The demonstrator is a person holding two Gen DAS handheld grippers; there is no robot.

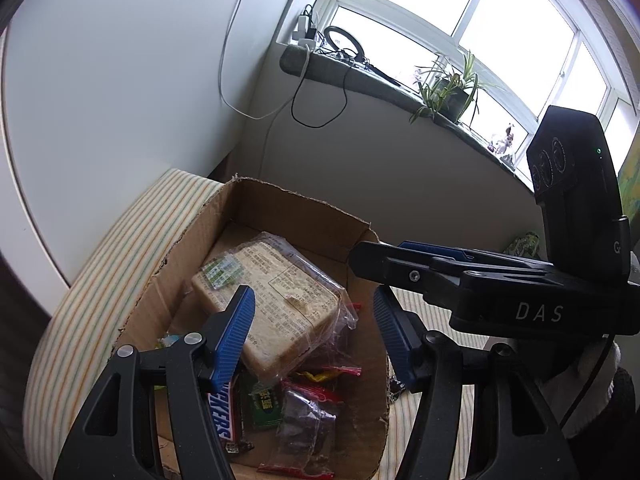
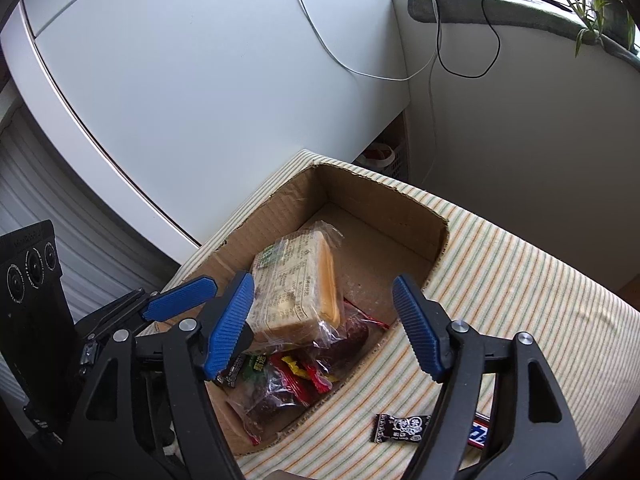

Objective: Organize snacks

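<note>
**Both claws released above the snack box**

The wrapped sandwich (image 2: 298,280) is seen lying inside the cardboard box (image 2: 372,196), atop smaller packets. The right gripper (image 2: 324,320) is held over it with jaws spread, nothing pinched; the sandwich sits against its left pad. The left gripper (image 1: 312,332) is likewise released, empty. A dark candy packet (image 2: 402,427) is left outside on the striped cloth (image 2: 520,280).
</note>
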